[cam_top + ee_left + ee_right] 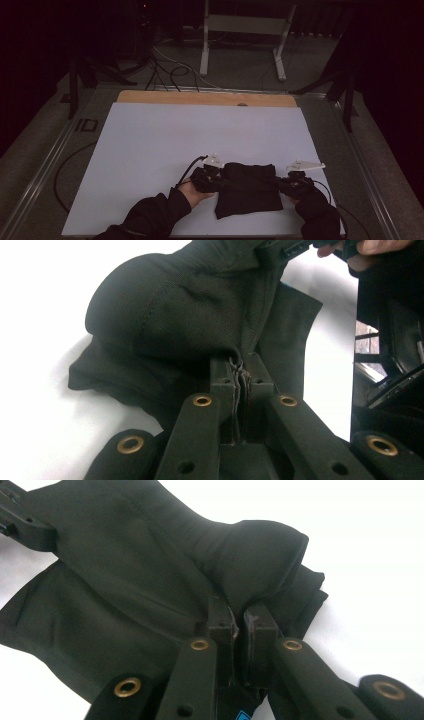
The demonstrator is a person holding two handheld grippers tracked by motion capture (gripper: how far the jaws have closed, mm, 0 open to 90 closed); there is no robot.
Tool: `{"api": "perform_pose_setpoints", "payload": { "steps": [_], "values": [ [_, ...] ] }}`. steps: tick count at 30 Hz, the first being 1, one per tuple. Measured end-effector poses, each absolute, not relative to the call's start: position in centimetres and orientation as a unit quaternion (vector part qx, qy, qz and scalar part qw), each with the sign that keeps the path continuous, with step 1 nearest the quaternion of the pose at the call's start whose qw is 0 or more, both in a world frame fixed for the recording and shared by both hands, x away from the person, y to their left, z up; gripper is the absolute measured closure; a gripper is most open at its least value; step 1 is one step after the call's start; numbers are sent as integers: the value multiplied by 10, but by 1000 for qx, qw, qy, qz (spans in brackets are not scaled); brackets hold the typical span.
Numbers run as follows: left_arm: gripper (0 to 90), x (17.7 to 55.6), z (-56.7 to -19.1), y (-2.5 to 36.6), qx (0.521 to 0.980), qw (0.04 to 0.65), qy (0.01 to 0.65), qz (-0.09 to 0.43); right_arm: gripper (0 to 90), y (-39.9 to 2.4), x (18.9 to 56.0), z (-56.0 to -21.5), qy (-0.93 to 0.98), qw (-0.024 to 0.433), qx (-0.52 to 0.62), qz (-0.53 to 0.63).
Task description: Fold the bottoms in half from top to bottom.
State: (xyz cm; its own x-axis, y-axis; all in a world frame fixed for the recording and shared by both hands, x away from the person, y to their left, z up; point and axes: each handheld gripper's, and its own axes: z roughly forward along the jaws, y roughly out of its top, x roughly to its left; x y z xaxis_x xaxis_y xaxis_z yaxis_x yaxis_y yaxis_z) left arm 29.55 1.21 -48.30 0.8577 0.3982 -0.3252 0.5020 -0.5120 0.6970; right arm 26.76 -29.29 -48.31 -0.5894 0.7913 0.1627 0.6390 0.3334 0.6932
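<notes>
Nearest the camera in the high view, the person's two dark sleeves [150, 217] enter from the bottom edge, each hand carrying a gripper. Just beyond them, the left gripper [216, 181] and the right gripper [280, 184] face one another across a black garment [248, 190], which lies on the near part of the white sheet [165, 145] covering the table. Both grippers are clamped narrow on cloth: in the left gripper view the jaws pinch several layered edges of the garment [185, 315], and in the right gripper view they close on a bunched fold of it [125, 580].

The governing relation is that the garment spans the gap between the grippers, its upper edge running left to right from one pinch to the other. The lower part lies folded on the sheet toward the person. Neither hand is clearly nearer; each holds its own end, at about the same depth on the table. A judgement: any coming move, whether a fold or a lay-down, likely needs both hands to travel together, keeping that edge taut.

Farther off lie the wooden table edge [200, 97], then floor cables [170, 70] and a metal stand [245, 30].
</notes>
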Motion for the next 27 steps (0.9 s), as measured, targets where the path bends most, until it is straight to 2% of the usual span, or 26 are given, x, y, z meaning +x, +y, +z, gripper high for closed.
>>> {"api": "perform_pose_setpoints", "payload": {
  "steps": [17, 27],
  "values": [
    [874, 280, -494, 16, 881, 400, 247, -49, 847, -287, 266, -496, 826, 88, 436, 345],
    [874, 280, -504, 15, 881, 395, 254, -61, 844, -285, 266, -501, 834, 91, 435, 327]
  ]
}}
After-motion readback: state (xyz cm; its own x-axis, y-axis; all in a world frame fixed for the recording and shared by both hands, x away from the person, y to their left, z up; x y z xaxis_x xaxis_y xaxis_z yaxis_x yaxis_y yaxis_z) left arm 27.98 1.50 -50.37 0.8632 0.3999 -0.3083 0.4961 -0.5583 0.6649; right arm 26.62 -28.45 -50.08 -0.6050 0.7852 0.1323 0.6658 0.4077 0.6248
